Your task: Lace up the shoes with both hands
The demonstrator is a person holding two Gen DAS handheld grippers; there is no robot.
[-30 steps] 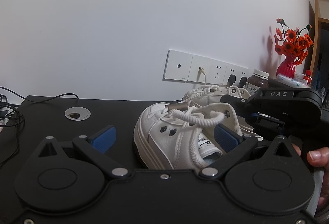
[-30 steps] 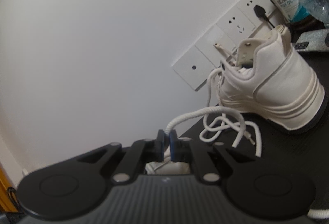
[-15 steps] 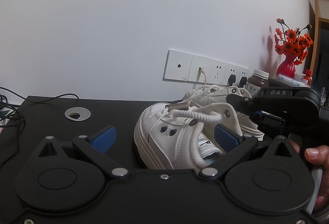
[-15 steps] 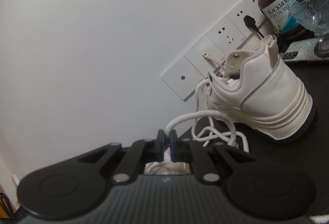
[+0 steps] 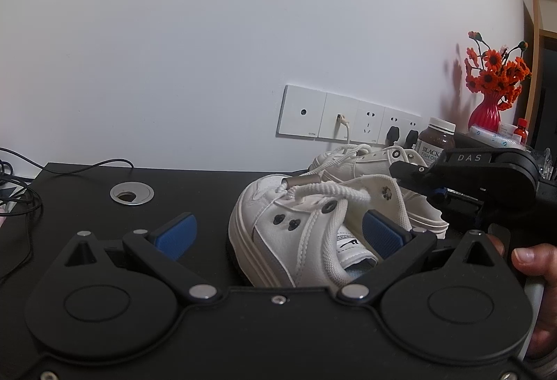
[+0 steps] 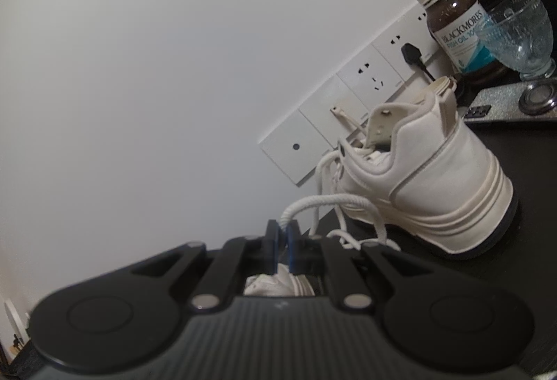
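A white sneaker (image 5: 296, 233) stands on the black desk (image 5: 87, 192), toe to the left, between the blue pads of my left gripper (image 5: 278, 233), which is open and touches nothing. A thick white lace (image 5: 334, 190) with a metal tip (image 5: 303, 180) runs across the top of the shoe toward my right gripper (image 5: 417, 178). In the right wrist view my right gripper (image 6: 282, 230) is shut on that lace (image 6: 313, 202), which loops out from its pads. The second sneaker (image 6: 435, 185) stands behind with loose laces, also seen in the left wrist view (image 5: 369, 160).
A row of wall sockets (image 5: 348, 117) runs behind the shoes. A brown fish-oil bottle (image 6: 456, 28), a glass goblet (image 6: 518, 35) and a red vase of orange flowers (image 5: 487, 108) stand at the right. A cable grommet (image 5: 131, 194) and cables (image 5: 21, 202) lie on the left. A person's hand (image 5: 532, 261) holds the right gripper.
The right gripper has tilted, so the far sneaker, bottle and glass look larger and sit further right in its view. The lace stays pinched and lies straighter across the shoe. The left gripper has not moved.
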